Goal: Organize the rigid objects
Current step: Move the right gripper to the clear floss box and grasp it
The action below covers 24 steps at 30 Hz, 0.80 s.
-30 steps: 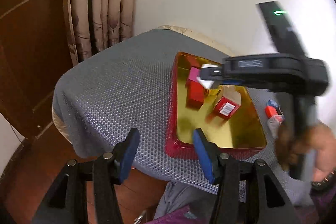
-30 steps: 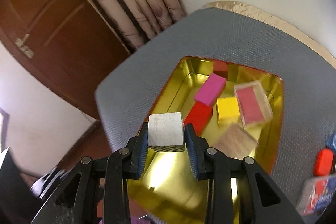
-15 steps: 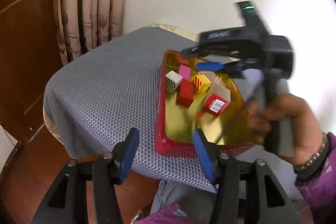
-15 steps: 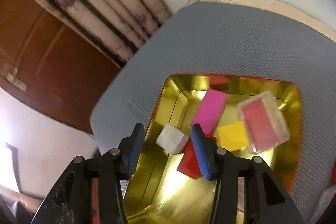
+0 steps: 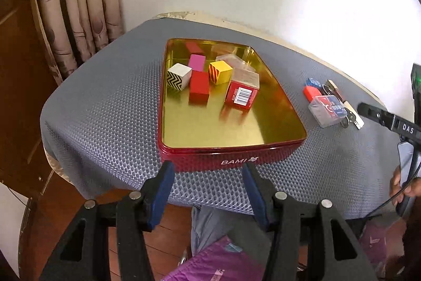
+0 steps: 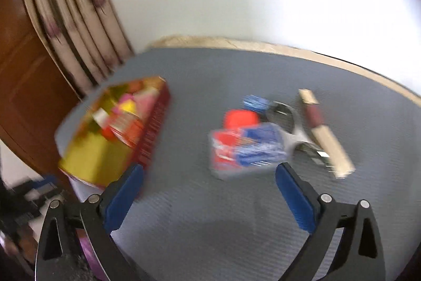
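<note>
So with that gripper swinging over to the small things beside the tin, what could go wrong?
The right gripper, jaws opening and empty, is heading for a tight cluster: the clear plastic box touches the red piece and the metal clippers, so closing may nudge or catch a neighbour. The view is blurred, so aim may be off. The smooth box could slip.

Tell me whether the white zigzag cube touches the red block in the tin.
Cannot tell. In the left wrist view the white zigzag cube sits right beside the red block in the tin; no clear gap or contact shows.

"BAMI" on red tin (image 5: 231, 162); "DAS" on right tongs (image 5: 406, 128)
</note>
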Motion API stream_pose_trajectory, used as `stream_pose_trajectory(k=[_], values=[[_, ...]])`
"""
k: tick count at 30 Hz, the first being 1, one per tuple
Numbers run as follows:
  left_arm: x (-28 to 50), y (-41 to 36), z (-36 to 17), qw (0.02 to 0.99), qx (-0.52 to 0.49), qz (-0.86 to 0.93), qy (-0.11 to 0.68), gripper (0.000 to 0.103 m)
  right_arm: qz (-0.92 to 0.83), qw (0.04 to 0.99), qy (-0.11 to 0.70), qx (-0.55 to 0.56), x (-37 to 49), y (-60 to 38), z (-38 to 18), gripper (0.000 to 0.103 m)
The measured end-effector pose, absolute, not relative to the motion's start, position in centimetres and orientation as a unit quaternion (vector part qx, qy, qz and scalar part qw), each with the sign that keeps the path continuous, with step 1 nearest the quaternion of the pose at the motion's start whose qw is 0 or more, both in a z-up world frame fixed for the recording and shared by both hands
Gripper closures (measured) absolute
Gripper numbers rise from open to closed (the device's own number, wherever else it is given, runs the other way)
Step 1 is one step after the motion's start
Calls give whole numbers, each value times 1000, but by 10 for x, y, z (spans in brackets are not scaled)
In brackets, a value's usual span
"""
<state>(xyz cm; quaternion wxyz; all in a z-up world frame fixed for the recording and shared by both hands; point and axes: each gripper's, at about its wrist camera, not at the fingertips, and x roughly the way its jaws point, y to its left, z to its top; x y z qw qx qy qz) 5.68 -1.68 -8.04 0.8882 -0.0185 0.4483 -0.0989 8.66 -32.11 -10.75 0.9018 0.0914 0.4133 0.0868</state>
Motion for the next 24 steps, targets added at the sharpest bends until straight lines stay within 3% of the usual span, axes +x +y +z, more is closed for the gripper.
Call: stream_pose_trajectory(k=[5, 11, 14, 20, 24], values=[[60, -13, -87, 879, -25, -90, 468, 48, 176, 878, 444, -23, 113, -311, -110, 3], [69, -3, -98, 861, -55, -82, 498, 48, 214, 801, 460, -318, 125, -272, -116, 3], [71, -3, -102, 856, -60, -77, 508, 48, 237, 753, 463, -403, 136, -254, -122, 3], [66, -20, -95, 873, -17, -74, 482, 48, 273, 683, 451, -506, 144, -239, -153, 3], [67, -33, -96, 873, 10, -84, 480, 48, 292, 665, 482, -490, 171, -242, -167, 4]])
